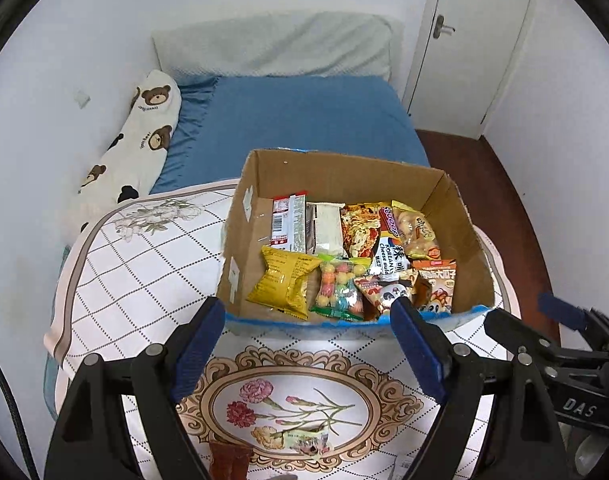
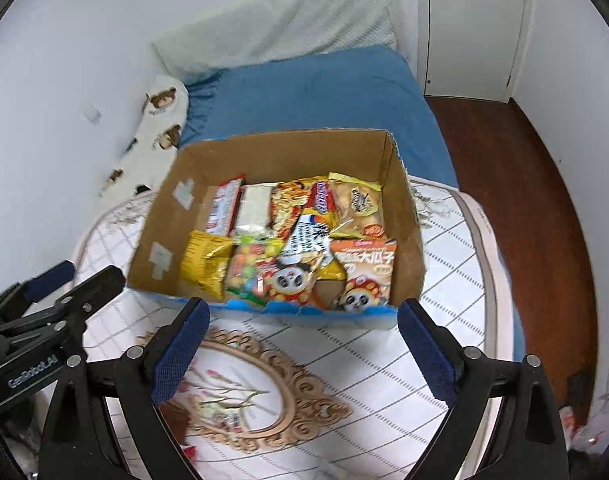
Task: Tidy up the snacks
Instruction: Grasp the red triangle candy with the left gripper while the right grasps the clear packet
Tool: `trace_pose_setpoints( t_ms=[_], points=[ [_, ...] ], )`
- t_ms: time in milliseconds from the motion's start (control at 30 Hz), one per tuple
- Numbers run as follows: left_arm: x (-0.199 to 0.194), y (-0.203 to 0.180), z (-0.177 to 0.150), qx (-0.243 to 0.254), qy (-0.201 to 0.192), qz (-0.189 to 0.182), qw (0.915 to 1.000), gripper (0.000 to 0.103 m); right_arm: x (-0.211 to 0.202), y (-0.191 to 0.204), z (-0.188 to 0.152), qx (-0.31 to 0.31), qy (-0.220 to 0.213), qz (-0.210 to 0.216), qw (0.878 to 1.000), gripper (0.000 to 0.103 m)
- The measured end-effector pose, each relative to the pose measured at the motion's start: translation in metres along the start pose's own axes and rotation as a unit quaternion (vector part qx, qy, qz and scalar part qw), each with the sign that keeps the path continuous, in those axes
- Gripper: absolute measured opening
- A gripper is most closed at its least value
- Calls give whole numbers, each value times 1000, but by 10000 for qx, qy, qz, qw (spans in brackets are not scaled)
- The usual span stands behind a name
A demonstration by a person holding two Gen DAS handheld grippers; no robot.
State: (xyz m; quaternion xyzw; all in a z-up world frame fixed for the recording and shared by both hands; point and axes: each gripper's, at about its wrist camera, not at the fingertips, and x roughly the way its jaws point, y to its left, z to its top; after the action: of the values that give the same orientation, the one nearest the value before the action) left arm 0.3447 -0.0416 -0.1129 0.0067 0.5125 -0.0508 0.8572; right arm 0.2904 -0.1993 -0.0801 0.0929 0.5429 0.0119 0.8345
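Note:
A cardboard box [image 1: 336,172] sits on a patterned cloth and holds several snack packets, among them a yellow bag [image 1: 282,286], a clear bag of coloured candy [image 1: 338,290] and an orange bag with a panda [image 2: 364,276]. The box also shows in the right wrist view [image 2: 264,156]. My left gripper [image 1: 308,316] is open and empty, just in front of the box. My right gripper [image 2: 302,320] is open and empty at the box's near edge. Two loose packets lie on the cloth near me: a small pale one [image 1: 306,440] and a brown one [image 1: 228,460].
The floral quilted cloth [image 1: 144,264] covers a bed with a blue sheet [image 1: 304,116]. A bear-print pillow [image 1: 140,136] lies along the left wall. A white door [image 1: 472,40] and dark wood floor [image 2: 516,184] are at the right.

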Motion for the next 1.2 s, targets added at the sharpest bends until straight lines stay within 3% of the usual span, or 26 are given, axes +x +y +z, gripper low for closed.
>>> trace_pose_setpoints(
  t_ms=[200, 367, 467, 600, 800, 933, 1067, 1133, 1200],
  points=[
    [-16, 26, -51, -141, 119, 60, 9998, 84, -19, -10, -54, 284, 115, 350, 9989, 97],
    [3, 59, -127, -227, 745, 431, 9960, 84, 0, -28, -124, 746, 659, 492, 9938, 94],
    [27, 75, -178, -309, 1409, 440, 9886, 84, 18, -39, -169, 930, 1048, 415, 9893, 76],
    [56, 87, -242, -316, 2222, 330, 9739, 84, 43, -54, -214, 1056, 1549, 257, 9819, 76],
    [83, 87, -299, -253, 2829, 198, 9586, 84, 85, -58, -263, 990, 2182, -68, 9708, 83],
    [98, 83, -314, -123, 2996, 204, 9538, 84, 106, -44, -277, 488, 2408, -327, 9688, 85],
    [113, 76, -321, 176, 3052, 386, 9514, 84, 110, -16, -279, -490, 2471, -523, 9663, 85],
    [119, 70, -321, 321, 3022, 407, 9518, 84, 114, 2, -279, -1173, 2593, -573, 9569, 86],
    [122, 62, -322, 477, 2965, 435, 9529, 80, 120, 22, -282, -2016, 2739, -845, 9366, 86]
  ],
)
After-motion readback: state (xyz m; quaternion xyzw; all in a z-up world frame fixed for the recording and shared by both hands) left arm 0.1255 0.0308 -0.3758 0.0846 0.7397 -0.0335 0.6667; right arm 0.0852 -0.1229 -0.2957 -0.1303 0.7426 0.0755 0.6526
